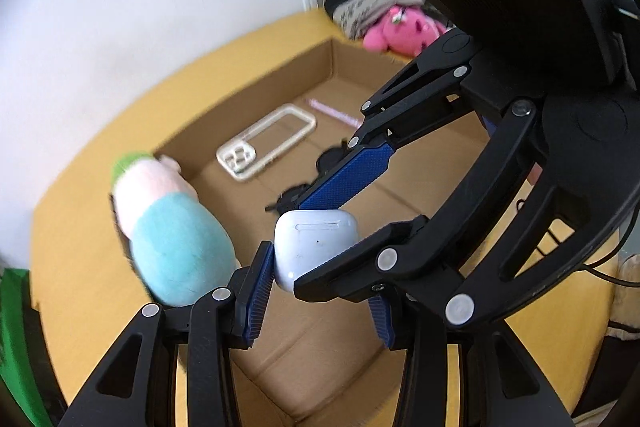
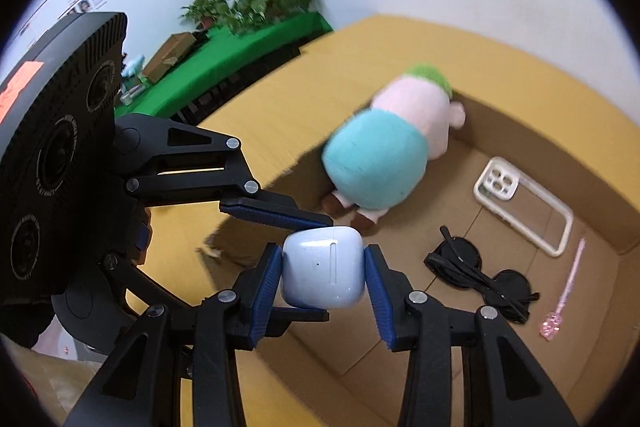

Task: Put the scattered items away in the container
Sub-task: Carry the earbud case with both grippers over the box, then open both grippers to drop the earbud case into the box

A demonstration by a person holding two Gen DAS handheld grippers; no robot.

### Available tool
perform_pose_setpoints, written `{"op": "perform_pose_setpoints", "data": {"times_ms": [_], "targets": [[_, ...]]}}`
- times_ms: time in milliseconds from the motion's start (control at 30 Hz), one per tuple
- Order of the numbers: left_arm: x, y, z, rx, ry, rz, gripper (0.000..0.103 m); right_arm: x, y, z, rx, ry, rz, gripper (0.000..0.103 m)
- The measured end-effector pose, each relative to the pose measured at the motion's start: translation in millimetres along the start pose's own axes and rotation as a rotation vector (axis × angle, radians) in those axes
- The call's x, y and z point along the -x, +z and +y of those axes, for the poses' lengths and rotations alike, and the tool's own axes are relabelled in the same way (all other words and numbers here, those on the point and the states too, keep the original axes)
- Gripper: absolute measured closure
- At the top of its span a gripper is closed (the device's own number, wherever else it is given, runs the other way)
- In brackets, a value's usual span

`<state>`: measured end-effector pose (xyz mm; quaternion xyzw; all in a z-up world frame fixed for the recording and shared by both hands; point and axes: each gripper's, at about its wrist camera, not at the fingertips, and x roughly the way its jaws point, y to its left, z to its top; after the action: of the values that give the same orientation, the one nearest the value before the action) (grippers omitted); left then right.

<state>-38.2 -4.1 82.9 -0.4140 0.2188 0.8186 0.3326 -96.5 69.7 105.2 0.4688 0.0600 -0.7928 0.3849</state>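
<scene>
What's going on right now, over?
Both hand-held grippers shut on white earbud case, above cardboard box. Plush doll, sunglasses already inside. Nothing in the way.

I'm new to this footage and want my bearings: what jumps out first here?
A pale blue earbud case is clamped from four sides by both the right tongs and the left tongs, hanging above an open cardboard box. Behind it, a plush doll in a teal shirt lies over the box's wall, with black sunglasses and a clear phone case on the box floor.
</scene>
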Motion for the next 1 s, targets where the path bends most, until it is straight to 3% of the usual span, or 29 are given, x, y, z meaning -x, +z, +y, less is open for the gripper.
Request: {"op": "perform_pose_setpoints", "data": {"times_ms": [333, 567, 767, 867, 1000], "targets": [[-84, 2, 4, -0.027, -0.088, 0.194, 0.056, -64, -18, -53, -0.138, 0.043, 0.13, 0.062], [-110, -5, -3, -0.047, -0.134, 0.27, 0.056, -85, -34, -69, -0.215, 0.085, 0.198, 0.062], [-116, -10, -5, -0.062, -0.124, 0.309, 0.055, -91, -40, -71, -0.253, 0.108, 0.206, 0.063], [-114, -10, -6, -0.061, -0.096, 0.299, 0.049, -90, -42, -68, -0.245, 0.104, 0.2, 0.061], [-95, -8, -4, -0.031, -0.073, 0.24, 0.027, -79, -48, -67, -0.252, 0.067, 0.171, 0.049]]}}
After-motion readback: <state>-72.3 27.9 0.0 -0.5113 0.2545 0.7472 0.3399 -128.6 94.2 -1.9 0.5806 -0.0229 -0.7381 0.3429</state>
